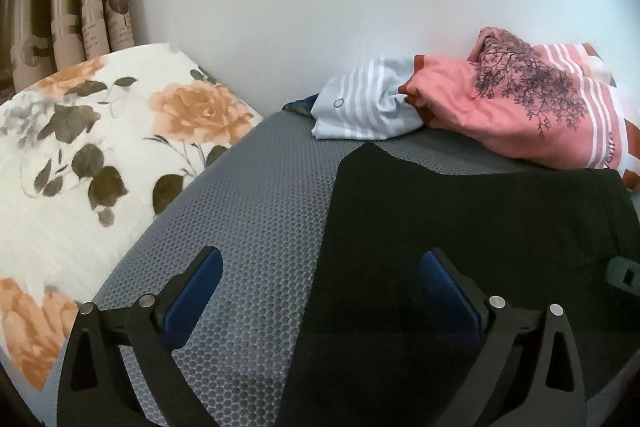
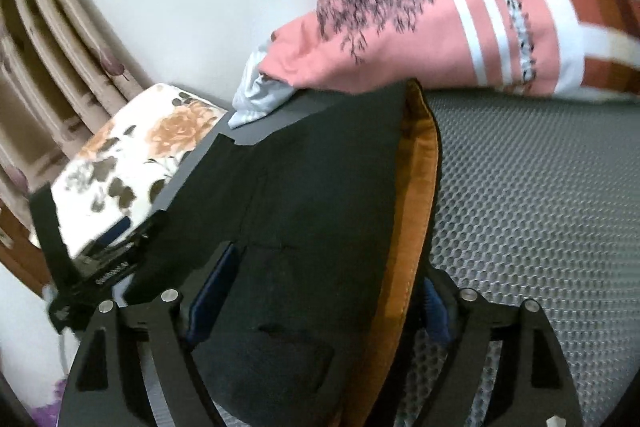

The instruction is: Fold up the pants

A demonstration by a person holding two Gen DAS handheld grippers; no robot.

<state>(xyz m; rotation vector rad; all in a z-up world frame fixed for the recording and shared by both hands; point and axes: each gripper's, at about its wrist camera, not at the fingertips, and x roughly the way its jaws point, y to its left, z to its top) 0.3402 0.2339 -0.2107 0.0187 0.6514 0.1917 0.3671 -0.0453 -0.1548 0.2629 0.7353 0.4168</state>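
Black pants spread flat on grey honeycomb-textured bed surface, both tongs spread wide.

From left: floral pillow (image 1: 100,147) beside mat (image 1: 256,211); left tongs (image 1: 320,269) wide open, gripping nothing, one blue pad over mat, other over black pants (image 1: 460,219); pink bedding (image 1: 520,107) printed with tree motif and partly legible lettering ending "onite"; right tongs (image 2: 328,267) open astride pants (image 2: 304,211), orange inner waistband showing, pads not pressing cloth.
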